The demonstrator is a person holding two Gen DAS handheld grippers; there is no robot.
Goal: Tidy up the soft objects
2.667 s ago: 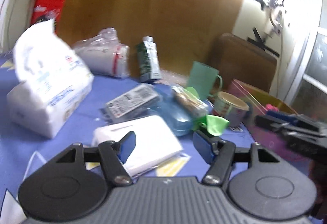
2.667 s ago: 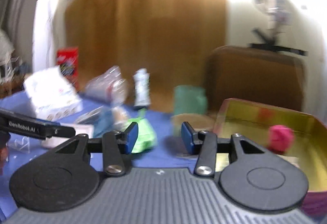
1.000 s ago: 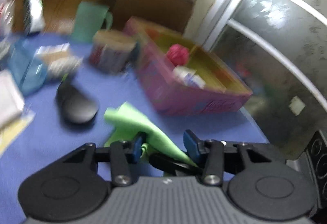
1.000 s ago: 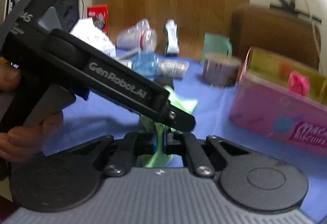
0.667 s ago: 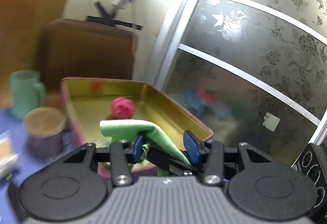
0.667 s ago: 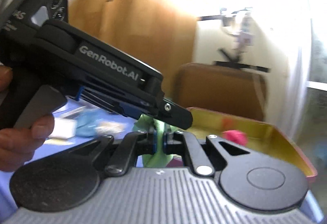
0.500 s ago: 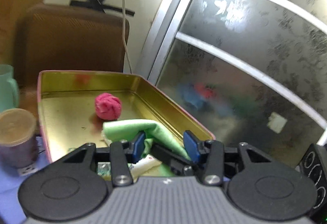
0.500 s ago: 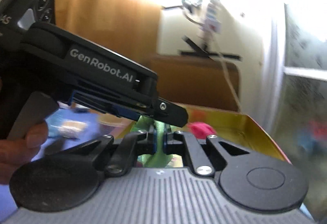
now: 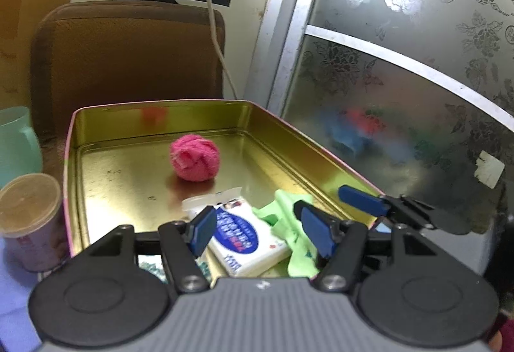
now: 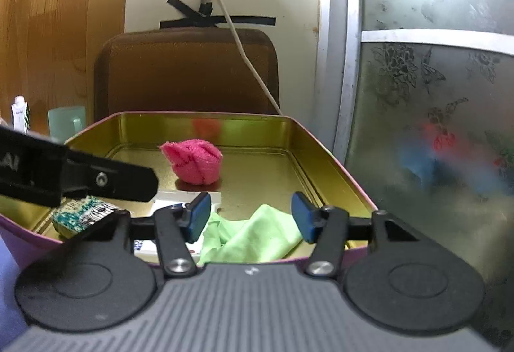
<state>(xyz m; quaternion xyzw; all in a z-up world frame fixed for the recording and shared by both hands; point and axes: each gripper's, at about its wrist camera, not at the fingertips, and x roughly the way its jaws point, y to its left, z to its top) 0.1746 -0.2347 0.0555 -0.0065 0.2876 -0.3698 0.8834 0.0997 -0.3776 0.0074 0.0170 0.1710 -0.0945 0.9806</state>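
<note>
Two grippers, left [image 9: 258, 231] and right [image 10: 249, 217], jaws apart over tin [image 10: 321, 156]; green cloth [image 10: 253, 239] deposited (pink ball [image 10: 192, 164] inside too)

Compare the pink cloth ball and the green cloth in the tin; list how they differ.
The pink cloth ball is wound into a tight, rounded knot; the green cloth lies loose and crumpled. The ball sits alone toward the far end of the tin; the green cloth lies at the near end beside a white tissue packet, below the right gripper's open jaws. Both are soft fabric resting inside the same tin.
</note>
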